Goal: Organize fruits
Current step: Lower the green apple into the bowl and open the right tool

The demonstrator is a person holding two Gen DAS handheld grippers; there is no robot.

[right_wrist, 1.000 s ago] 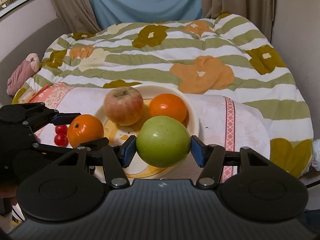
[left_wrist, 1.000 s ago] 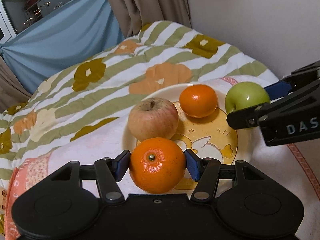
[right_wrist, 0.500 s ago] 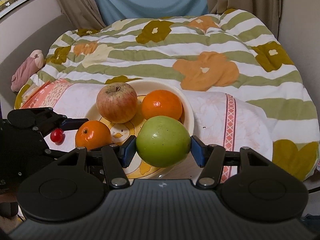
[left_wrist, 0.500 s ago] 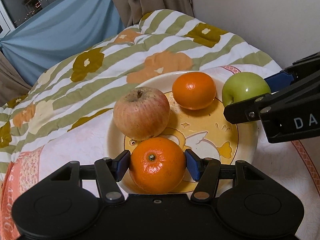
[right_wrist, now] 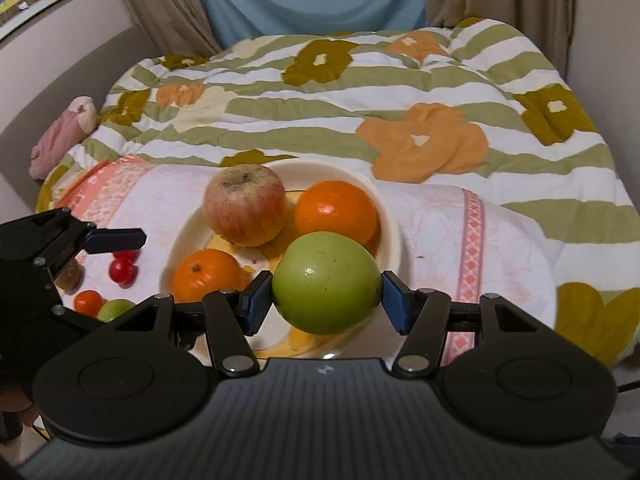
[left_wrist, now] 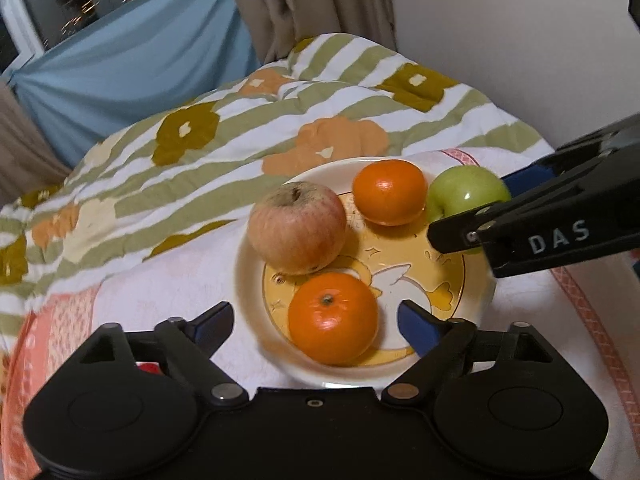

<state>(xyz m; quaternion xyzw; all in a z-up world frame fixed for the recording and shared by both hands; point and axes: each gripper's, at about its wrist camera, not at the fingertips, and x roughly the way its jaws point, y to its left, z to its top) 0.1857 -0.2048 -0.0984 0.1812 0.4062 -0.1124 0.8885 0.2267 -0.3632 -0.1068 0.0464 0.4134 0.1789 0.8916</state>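
Orange mandarin (left_wrist: 333, 317) resting on plate (left_wrist: 248, 280), between left gripper (left_wrist: 316, 322) fingers spreading apart, untouched. Green apple (right_wrist: 326, 282) clamped in right gripper (right_wrist: 325, 300) above plate rim, beside red apple (right_wrist: 245, 210), second mandarin (right_wrist: 337, 211). Cherry tomatoes (right_wrist: 122, 270) nearby on bed.

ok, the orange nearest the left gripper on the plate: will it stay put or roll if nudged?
The near orange is round and smooth, so a nudge would probably roll it. The plate has a raised rim that should catch it. The left gripper jaws are opening, pads clear of it, so nothing steadies it.
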